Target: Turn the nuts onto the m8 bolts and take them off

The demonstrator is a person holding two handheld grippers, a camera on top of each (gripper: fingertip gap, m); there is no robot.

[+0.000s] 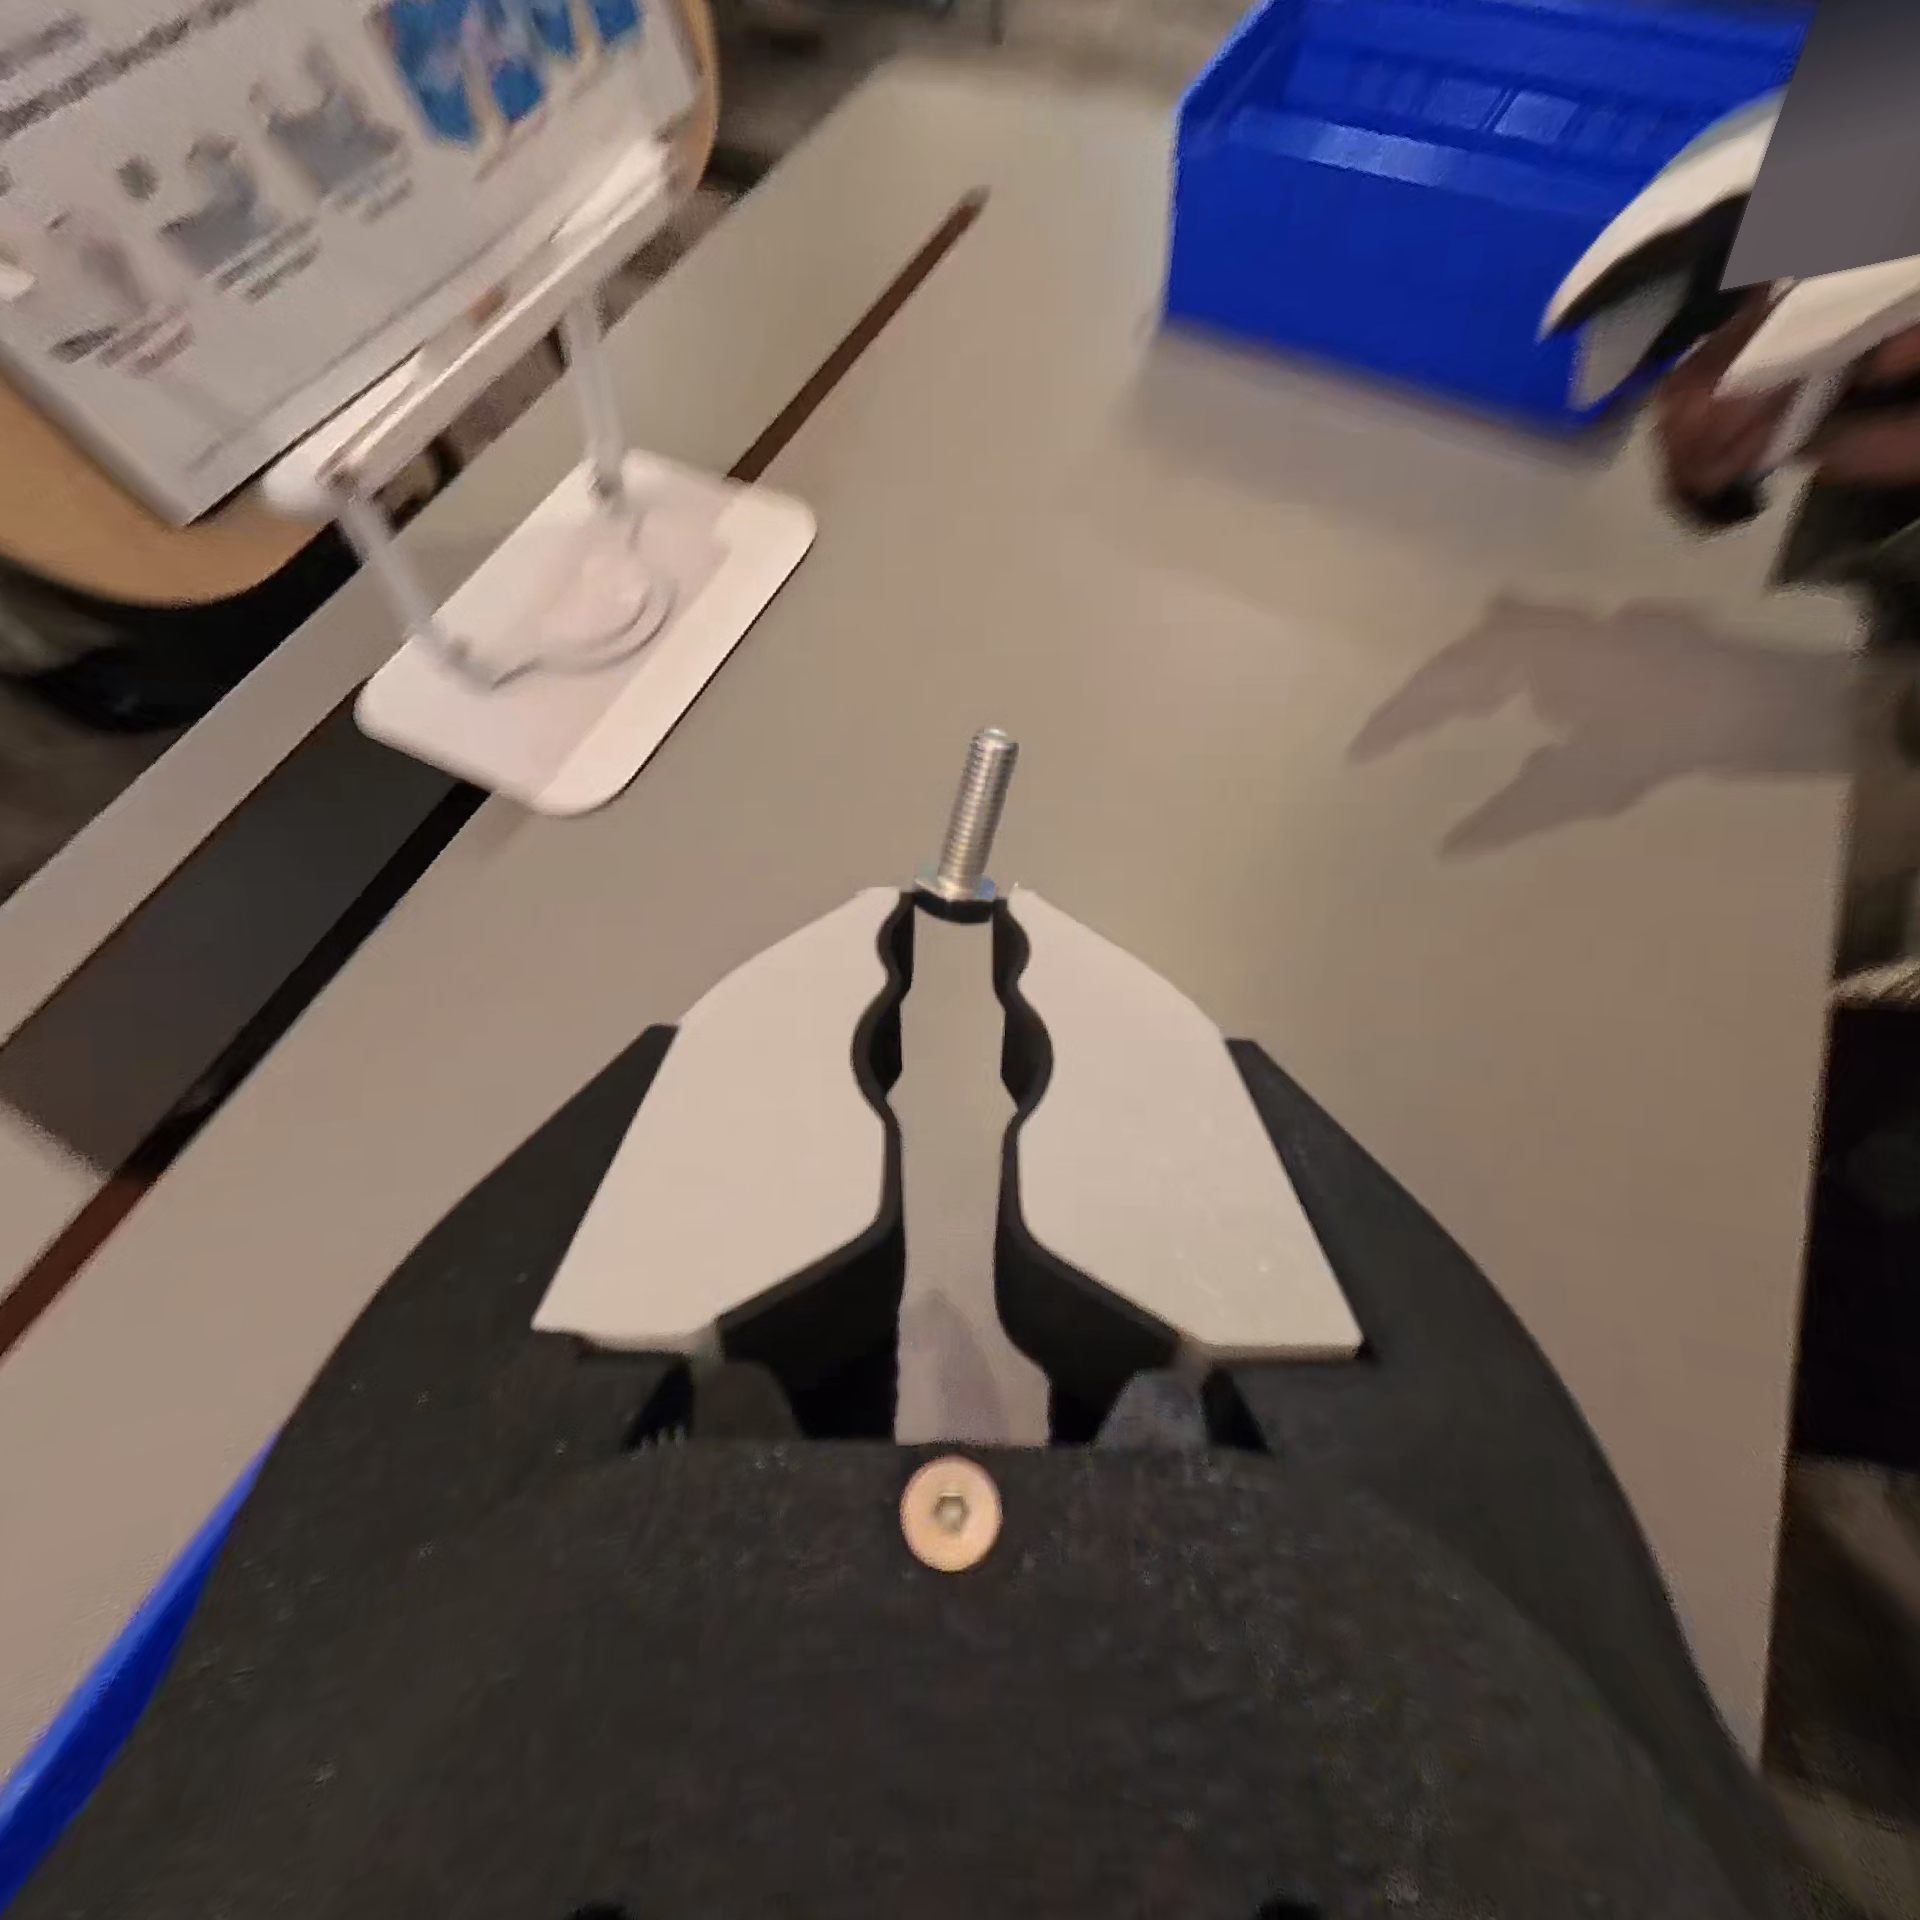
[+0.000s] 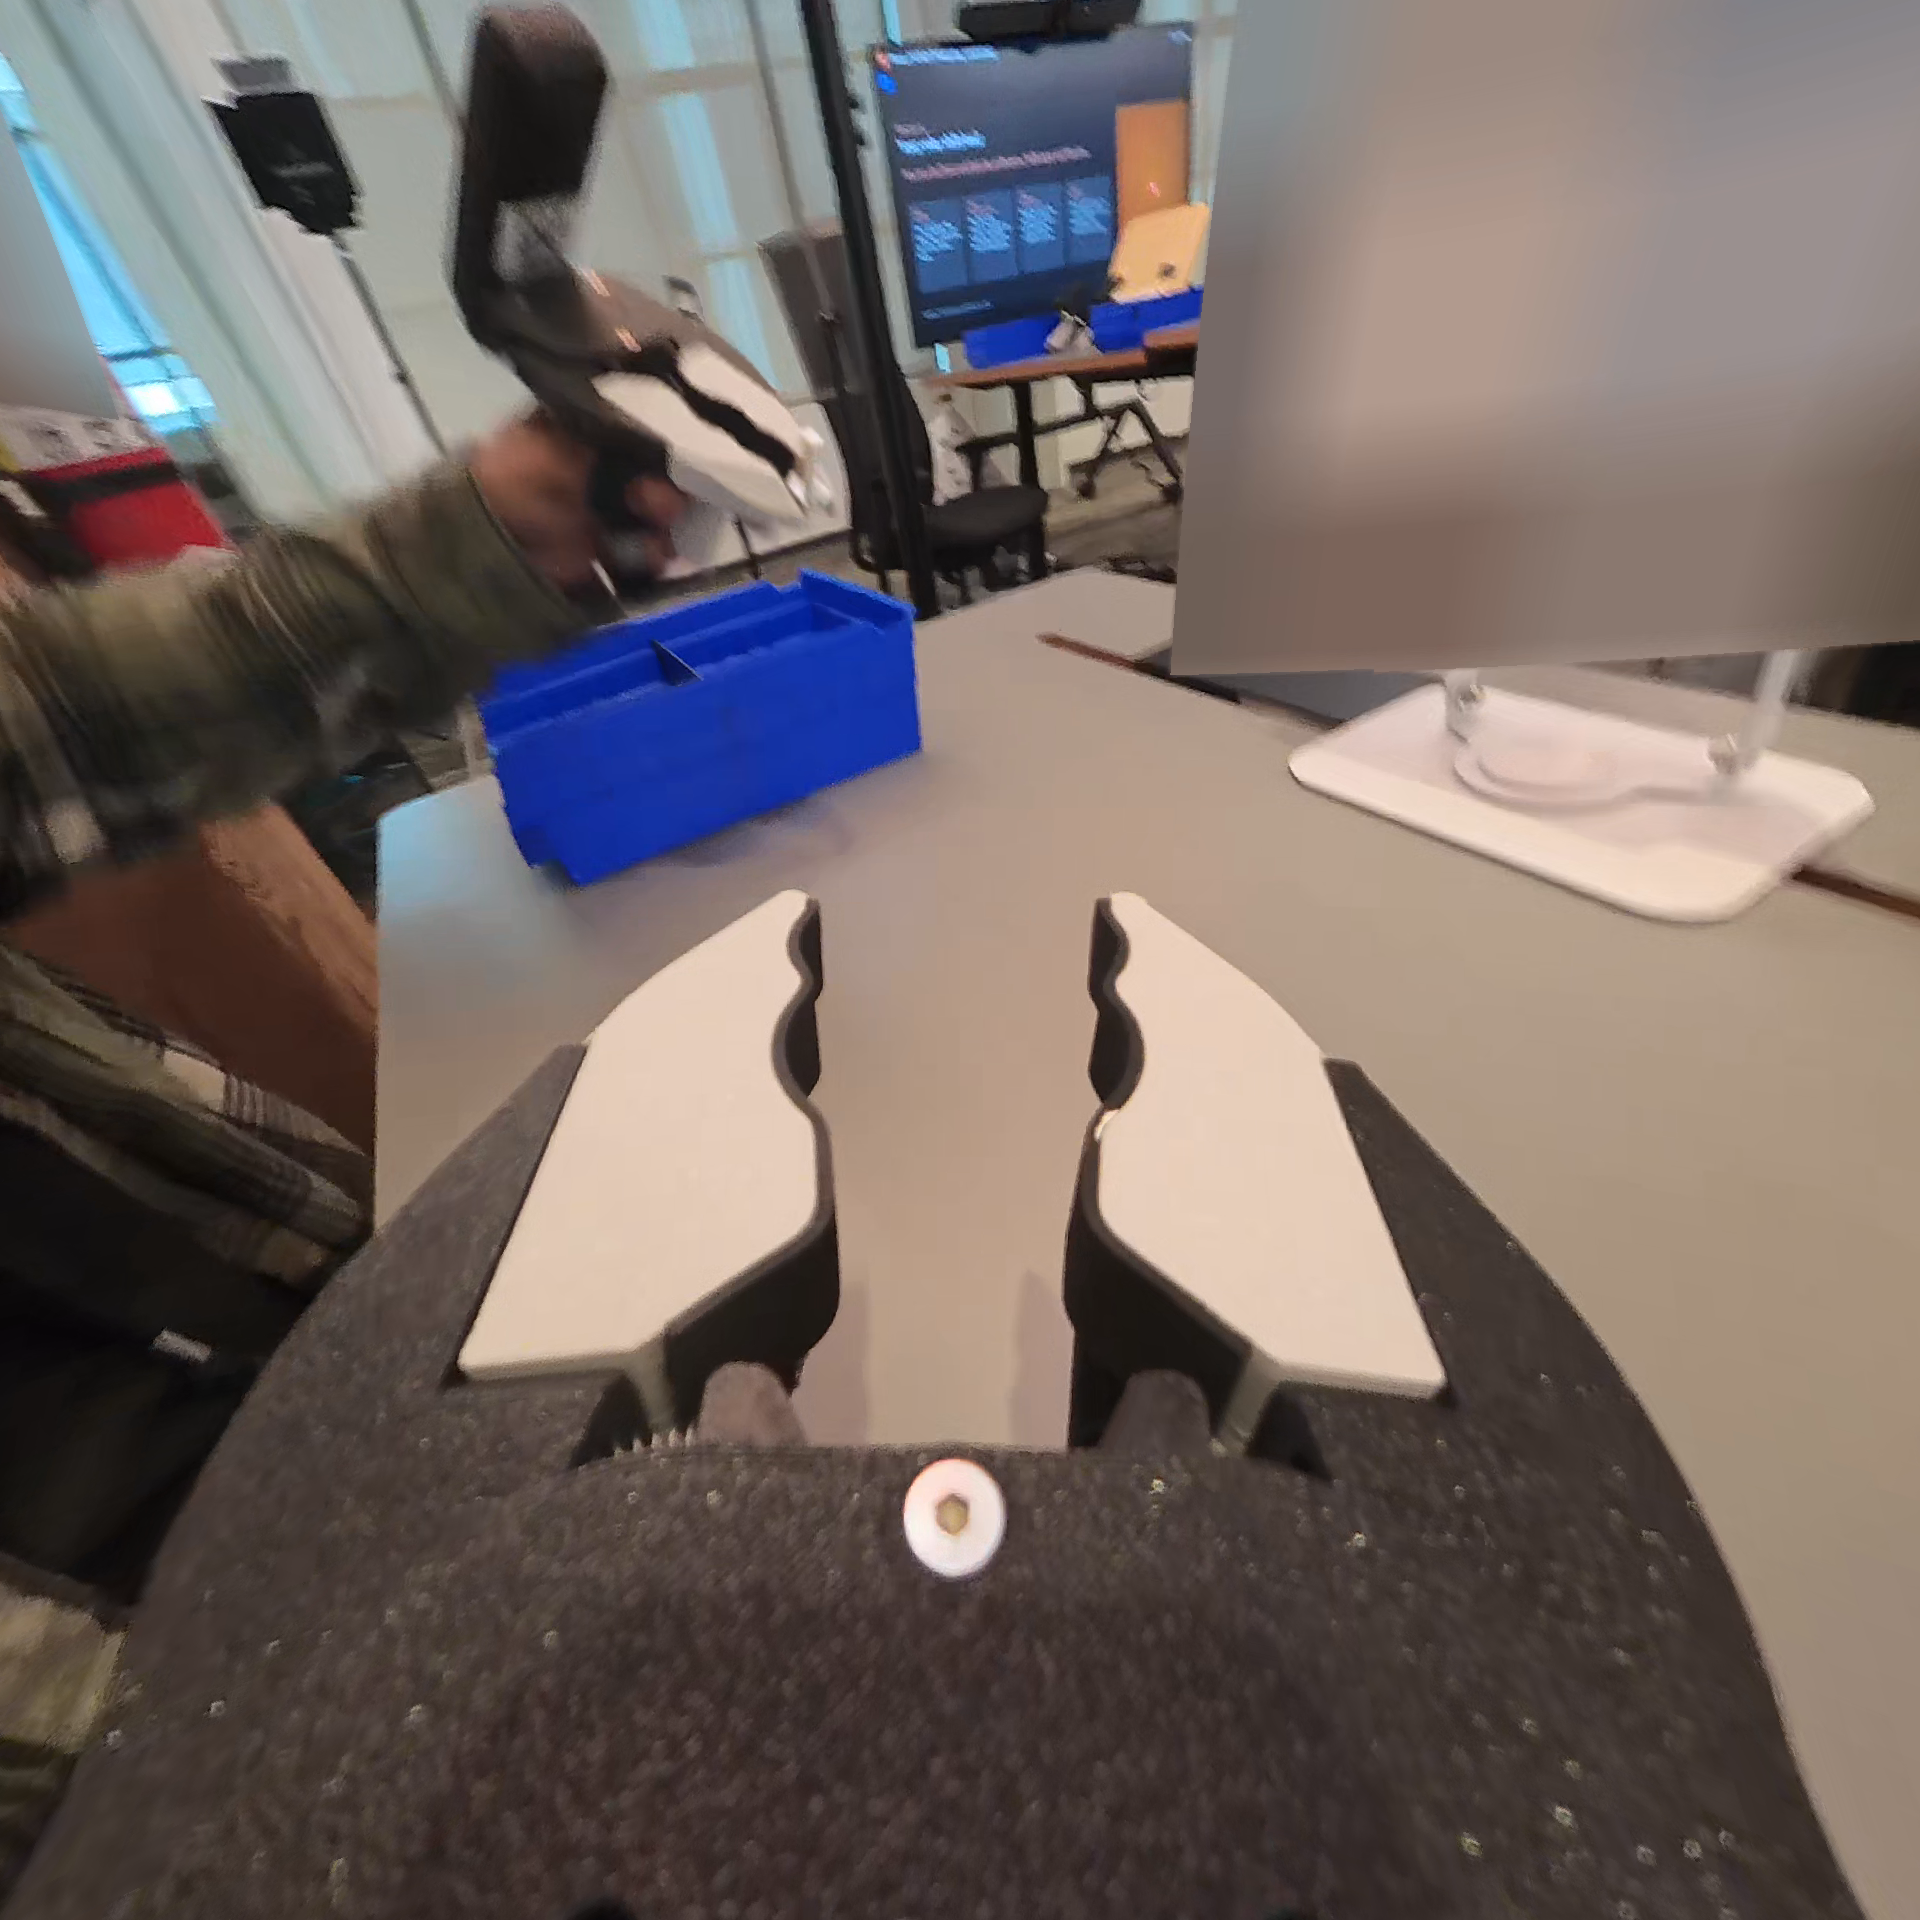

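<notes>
Left wrist view only: the left gripper (image 1: pixel 956 902) clamps a silver bolt (image 1: pixel 975 805) by its head, thread pointing forward above the desk (image 1: pixel 1195 727).

Right wrist view only: the right gripper (image 2: pixel 956 925) stands wide open, nothing between its fingers.

A blue bin (image 2: pixel 707 727) sits near the desk's far edge, a white stand base (image 2: pixel 1579 821) near the seam; the desk centre between them lies bare.

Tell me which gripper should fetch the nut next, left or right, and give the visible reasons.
Right. The right gripper is open with nothing between its fingers, and a blue bin sits ahead of it. The left gripper is shut on the bolt by its head, thread pointing away, so it should hold on.
</notes>
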